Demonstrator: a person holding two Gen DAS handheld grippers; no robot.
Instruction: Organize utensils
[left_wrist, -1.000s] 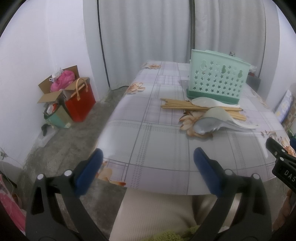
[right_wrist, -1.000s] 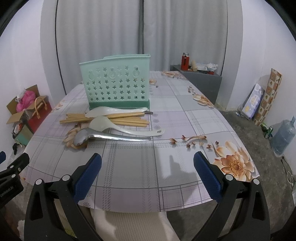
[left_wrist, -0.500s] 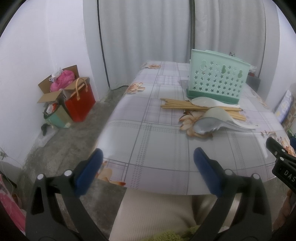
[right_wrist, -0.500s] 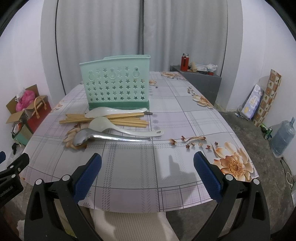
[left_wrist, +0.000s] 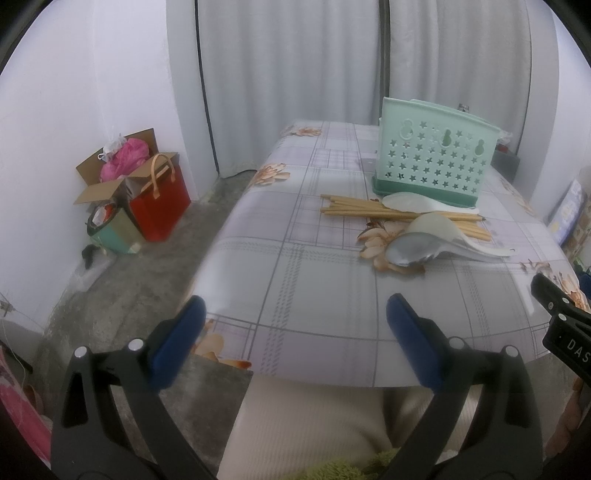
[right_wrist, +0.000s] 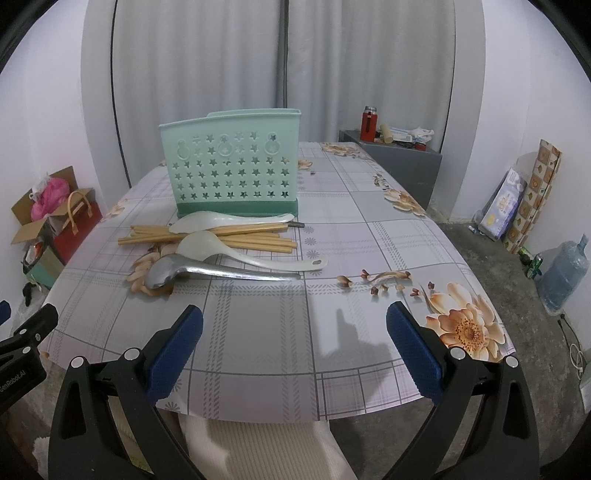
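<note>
1. A mint-green plastic utensil holder with star cut-outs (right_wrist: 232, 173) stands upright on the floral tablecloth-covered table (right_wrist: 369, 236); its contents cannot be seen.
2. Wooden chopsticks (right_wrist: 236, 240), two white plastic spoons (right_wrist: 207, 245) and a metal spoon (right_wrist: 166, 271) lie just before it.
3. The left gripper (left_wrist: 293, 332) and right gripper (right_wrist: 294, 334) hover spread wide, holding nothing.

Three spoons (right_wrist: 236, 254), one caddy (right_wrist: 231, 173), chopsticks (right_wrist: 155, 238)

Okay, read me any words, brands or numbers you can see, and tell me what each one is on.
"DAS", cut off by the frame edge: on the right tool.
"GenRobot.AI", its first letter partly cut off: on the left tool.
Print on the blue pack by the wall: too small to read.
Nothing readable on the basket or utensils.
</note>
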